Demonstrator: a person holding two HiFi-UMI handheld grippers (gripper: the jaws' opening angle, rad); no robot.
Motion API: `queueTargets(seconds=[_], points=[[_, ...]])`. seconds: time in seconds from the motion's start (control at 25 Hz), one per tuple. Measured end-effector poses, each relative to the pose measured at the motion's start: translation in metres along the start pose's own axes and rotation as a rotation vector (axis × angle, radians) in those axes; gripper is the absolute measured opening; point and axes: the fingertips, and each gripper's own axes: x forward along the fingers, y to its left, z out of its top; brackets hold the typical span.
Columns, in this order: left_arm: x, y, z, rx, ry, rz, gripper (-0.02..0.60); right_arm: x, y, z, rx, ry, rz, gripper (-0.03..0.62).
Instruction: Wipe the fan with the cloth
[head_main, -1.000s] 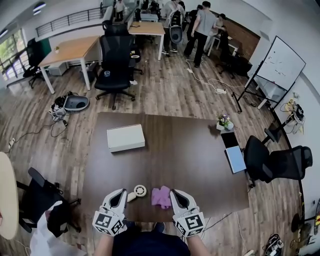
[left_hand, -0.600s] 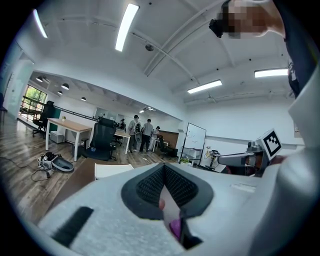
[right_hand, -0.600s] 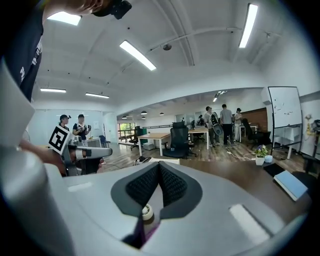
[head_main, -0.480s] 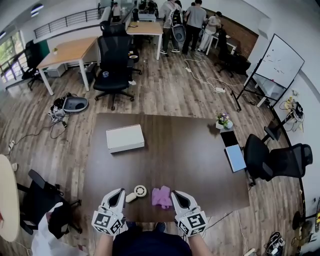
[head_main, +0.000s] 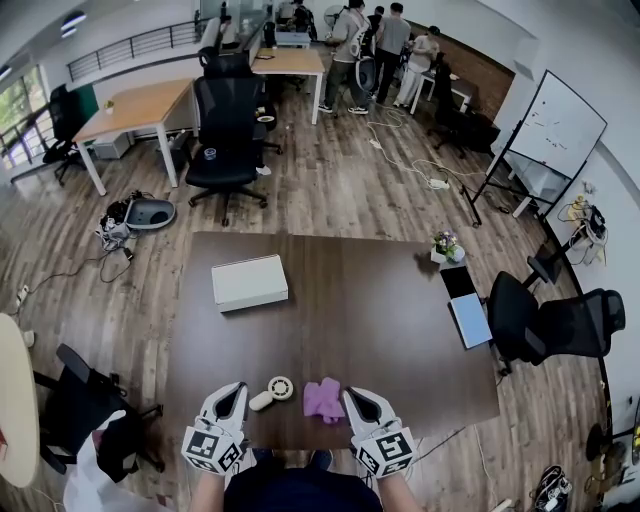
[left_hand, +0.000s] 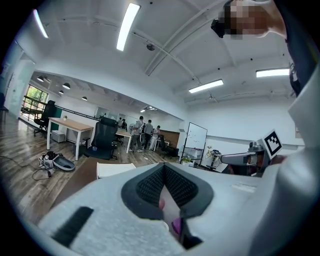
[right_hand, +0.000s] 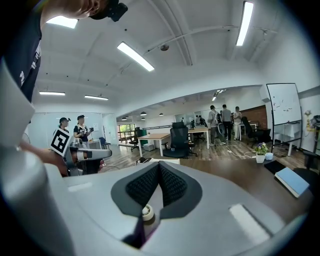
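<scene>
While closed, L gripper (head_main: 233, 389) nr fan (head_main: 281, 388), R gripper (head_main: 353, 394) nr cloth (head_main: 323, 398)

Right gripper (right_hand: 159, 166): jaws pressed together, nothing between the pads.
Fan (right_hand: 147, 213): small white round shape, seen low in the gap behind the jaw tips.
Cloth (right_hand: 138, 235): purple sliver just under the fan.
Table (right_hand: 235, 172): dark top, with a blue notebook (right_hand: 291, 181) at the right.

head view steeply down; all views share table (head_main: 380, 320)
</scene>
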Motion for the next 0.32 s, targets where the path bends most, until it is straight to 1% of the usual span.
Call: queueTargets(seconds=[0.2, 0.32], points=[[0.0024, -0.0008, -0.0029, -0.010, 0.007, -0.006, -0.005, 0.0026, -0.0016, -0.0014, 0.002, 0.007, 0.004, 0.011], [0.0031, -0.0013, -0.0026, -0.033, 0.008, -0.012, -0.005, 0.0035, -0.0023, -0.0028, 0.006, 0.010, 0.004, 0.009]])
